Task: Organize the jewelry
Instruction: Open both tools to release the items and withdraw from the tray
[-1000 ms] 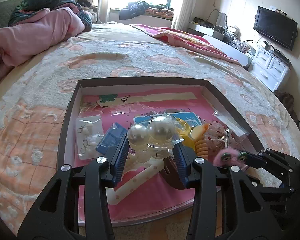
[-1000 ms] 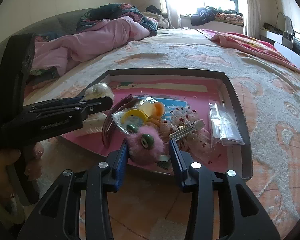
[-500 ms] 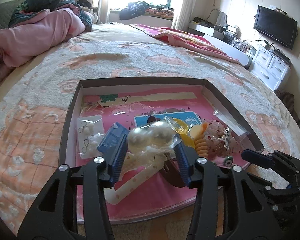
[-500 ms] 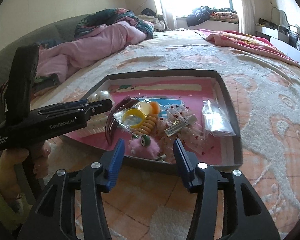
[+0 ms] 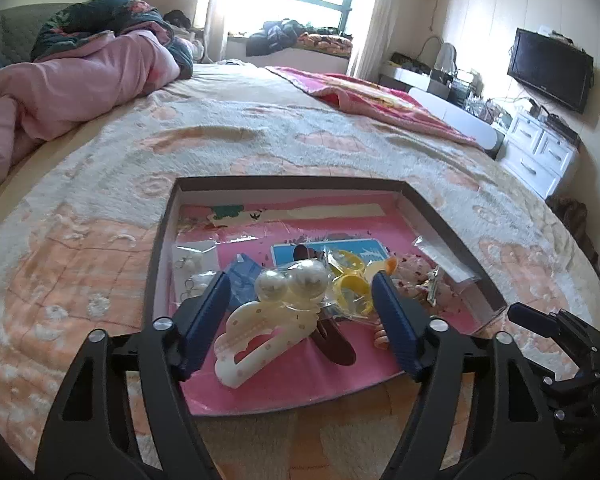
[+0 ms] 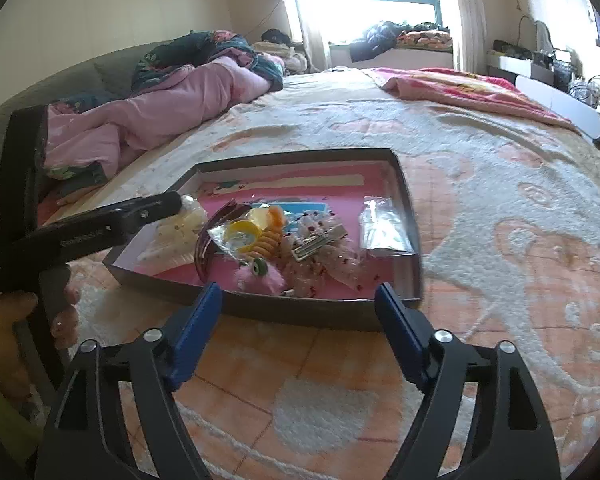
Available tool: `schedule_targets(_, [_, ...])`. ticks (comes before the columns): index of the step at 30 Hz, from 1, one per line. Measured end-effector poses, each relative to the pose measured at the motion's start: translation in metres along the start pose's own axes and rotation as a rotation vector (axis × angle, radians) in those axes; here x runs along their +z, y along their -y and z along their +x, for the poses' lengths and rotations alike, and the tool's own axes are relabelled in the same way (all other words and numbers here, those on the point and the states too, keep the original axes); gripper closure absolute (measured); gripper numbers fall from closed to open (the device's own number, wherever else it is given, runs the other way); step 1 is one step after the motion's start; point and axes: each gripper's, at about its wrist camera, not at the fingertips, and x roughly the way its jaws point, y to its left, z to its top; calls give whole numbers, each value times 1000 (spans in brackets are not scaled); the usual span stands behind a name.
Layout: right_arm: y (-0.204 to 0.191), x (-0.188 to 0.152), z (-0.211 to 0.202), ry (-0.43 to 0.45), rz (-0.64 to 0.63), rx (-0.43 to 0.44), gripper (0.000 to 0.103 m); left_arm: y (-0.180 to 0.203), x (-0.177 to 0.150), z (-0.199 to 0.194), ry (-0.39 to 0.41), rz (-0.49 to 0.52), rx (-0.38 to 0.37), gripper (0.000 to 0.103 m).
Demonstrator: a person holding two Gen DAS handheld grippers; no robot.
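A shallow dark box (image 5: 162,236) with a pink floor lies on the bed. It holds a bag with two big pearl balls (image 5: 294,286), a cream hair claw (image 5: 256,336), yellow rings (image 5: 350,280), a dark red clip (image 5: 336,344) and small earring bags (image 5: 190,268). My left gripper (image 5: 302,306) is open, its fingers on either side of the pearl bag. In the right wrist view the box (image 6: 408,216) holds a pink fuzzy clip (image 6: 260,274), an orange coil tie (image 6: 266,242) and a silver clip (image 6: 320,240). My right gripper (image 6: 298,320) is open and empty, just outside the box's near wall.
The box rests on a fluffy cream and peach blanket (image 6: 520,220). A pink quilt (image 5: 80,84) is heaped at the far left. A red blanket (image 5: 384,100) lies at the far right. A TV (image 5: 548,68) and white drawers (image 5: 540,152) stand beyond the bed.
My left gripper opened and let go of the pearl bag. My right gripper opened, dropped the pink fuzzy clip in the box and drew back outside it.
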Motion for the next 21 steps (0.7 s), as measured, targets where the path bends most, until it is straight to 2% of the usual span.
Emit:
schedule_targets(3, [0, -3, -10, 22, 1, -26, 17, 1, 0, -9, 11, -5, 0, 27])
schedule_targets(6, [1, -4, -17, 40, 5, -41, 12, 5, -2, -18, 24, -1, 9, 12])
schedule_targets(9, [2, -6, -25, 59, 10, -65, 8, 6, -4, -28, 34, -4, 9, 12])
schedule_targets(21, [0, -15, -56, 123, -5, -82, 7, 10, -23, -62, 71, -9, 61, 11])
